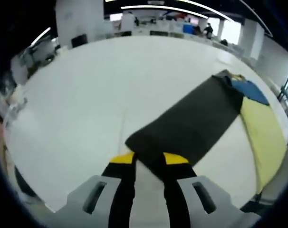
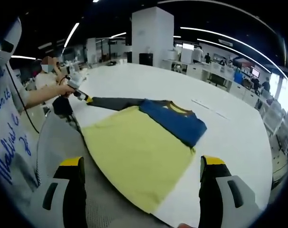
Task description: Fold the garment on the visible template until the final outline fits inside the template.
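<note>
Left tongs (image 1: 149, 163) – pinching garment (image 2: 148, 142) sleeve (image 1: 191, 124).

Shirt (image 2: 139, 152) is pale yellow with a blue top panel and dark grey sleeve (image 1: 191, 121). Table (image 1: 106, 90) is plain white, grippers (image 2: 140, 178) grey with black-and-yellow jaws.

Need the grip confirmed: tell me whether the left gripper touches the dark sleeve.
Touching. In the left gripper view, the left gripper is closed on the dark sleeve end.

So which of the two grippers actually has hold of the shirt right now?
The left gripper: its jaws pinch the end of the dark grey sleeve. The right gripper hangs open over the yellow body, gripping nothing.
</note>
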